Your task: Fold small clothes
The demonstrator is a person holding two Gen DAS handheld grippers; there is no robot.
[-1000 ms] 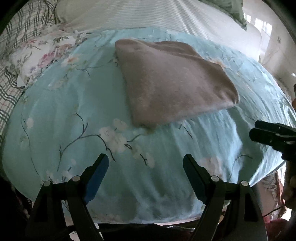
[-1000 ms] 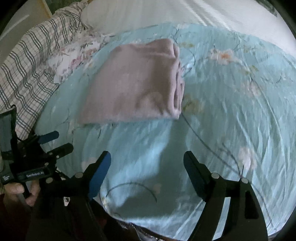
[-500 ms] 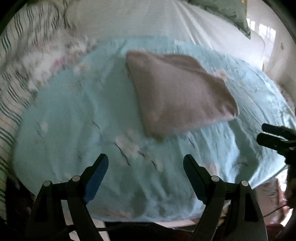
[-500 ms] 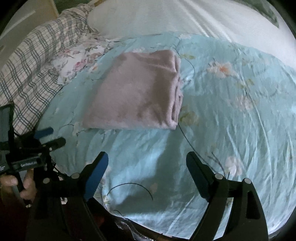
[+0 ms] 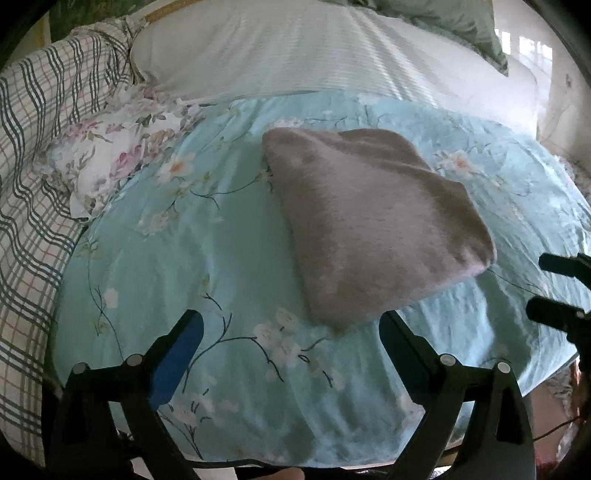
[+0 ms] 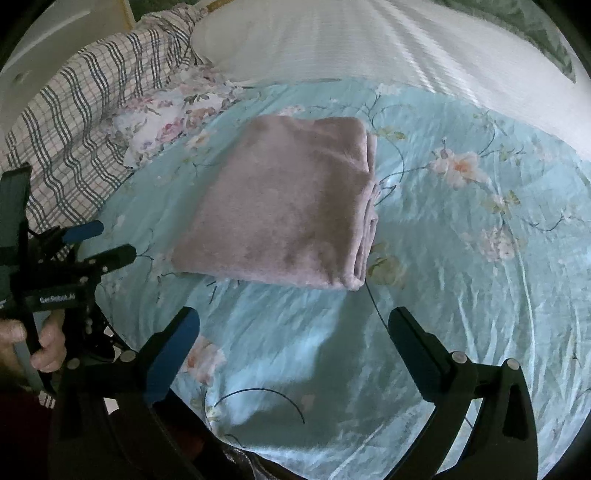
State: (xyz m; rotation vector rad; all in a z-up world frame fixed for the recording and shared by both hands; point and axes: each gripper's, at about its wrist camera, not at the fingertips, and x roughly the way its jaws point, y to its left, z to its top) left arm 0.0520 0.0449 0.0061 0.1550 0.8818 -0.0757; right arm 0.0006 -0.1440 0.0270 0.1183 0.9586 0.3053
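Left wrist view, nearest first: left gripper [image 5: 291, 325] has its jaws opening, wide apart w/ nothing between them, only the light-blue floral cover [image 5: 207, 258] showing below. One blue pad [image 5: 173, 365] shows on the inner face of the left-hand finger. Just past the fingertips lies the folded mauve cloth [image 5: 369, 225], flat on the cover, its near corner almost level w/ the right-hand fingertip but apart from it. At the right edge of this view the right gripper's [image 5: 561, 291] two dark fingers poke in, spread, clear of the cloth.

Right wrist view: right gripper [image 6: 293, 326] jaws also opening, empty, over bare cover [image 6: 461, 277]. To the left, a hand [image 6: 33, 347] grasps the handle of the left gripper [image 6: 101, 242], whose fingers point toward the cloth w/o touching it. Cloth [image 6: 288, 203] sits beyond, roughly rectangular, stacked fold edges visible along its right side.

Farther back: a white floral pillow [image 5: 107, 162] beside the cover's left edge, a plaid blanket [image 5: 40, 147] bunched left of it, then a white striped sheet [image 5: 314, 48], and a green pillow [image 5: 454, 22] at the far right corner.
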